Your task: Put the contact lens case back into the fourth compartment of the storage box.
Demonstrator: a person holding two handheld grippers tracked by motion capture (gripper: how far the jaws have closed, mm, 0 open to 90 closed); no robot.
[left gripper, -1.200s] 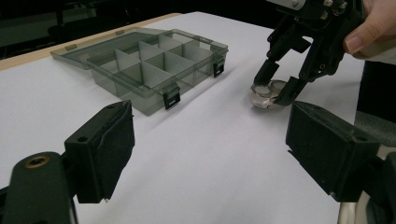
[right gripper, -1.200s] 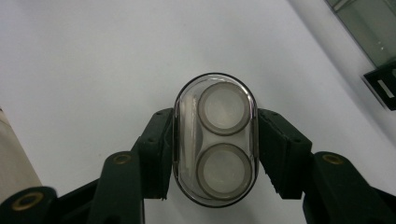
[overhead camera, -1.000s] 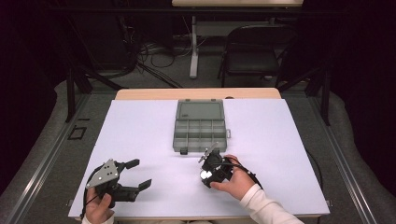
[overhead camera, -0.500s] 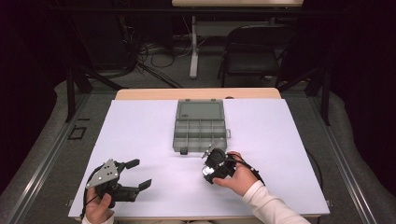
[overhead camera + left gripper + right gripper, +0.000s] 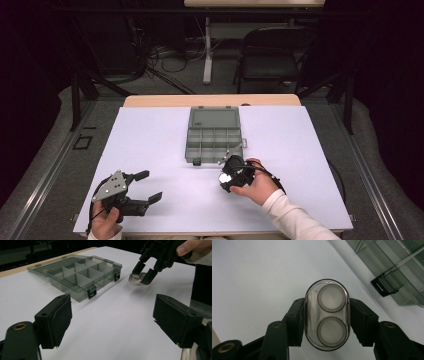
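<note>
While held, the clear case (image 5: 327,315) sits between the right claw's (image 5: 327,322) jaws.

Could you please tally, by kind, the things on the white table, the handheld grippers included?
Compartment box, lid open: 1
Clear oval case with two round wells, clamped in the right gripper: 1
Grippers, the left gripper standing open: 2
Total: 4
</note>
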